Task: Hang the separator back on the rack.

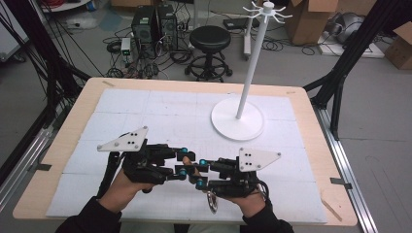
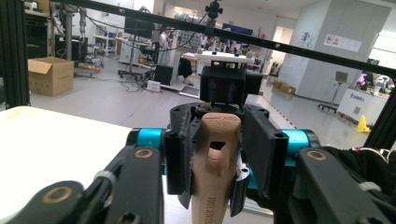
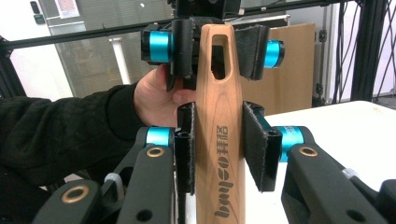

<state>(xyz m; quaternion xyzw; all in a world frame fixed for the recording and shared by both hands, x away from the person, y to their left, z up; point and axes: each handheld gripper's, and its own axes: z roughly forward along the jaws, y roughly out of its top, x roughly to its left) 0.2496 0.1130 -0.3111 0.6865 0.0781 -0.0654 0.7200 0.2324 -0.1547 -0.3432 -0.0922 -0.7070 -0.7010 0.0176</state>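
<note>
A wooden handle [image 3: 219, 116] with dark lettering and a slot at its tip is held between both grippers, which face each other over the table's front. My right gripper [image 3: 219, 149] is shut on the handle's middle, pads pressed on both sides. My left gripper [image 2: 217, 154] is shut on the slotted end [image 2: 215, 140], and it appears beyond the right one as the left gripper [image 3: 218, 46]. From above, the left gripper [image 1: 187, 161] and right gripper [image 1: 197, 172] meet tip to tip. A round metal end [image 1: 212, 201] hangs below the right hand.
A white stand with a round base [image 1: 238, 126] and a tall pole topped with hooks stands at the table's back right. White mats [image 1: 145, 111] cover the wooden table. Behind the table are a black stool [image 1: 210, 39], cables and cardboard boxes.
</note>
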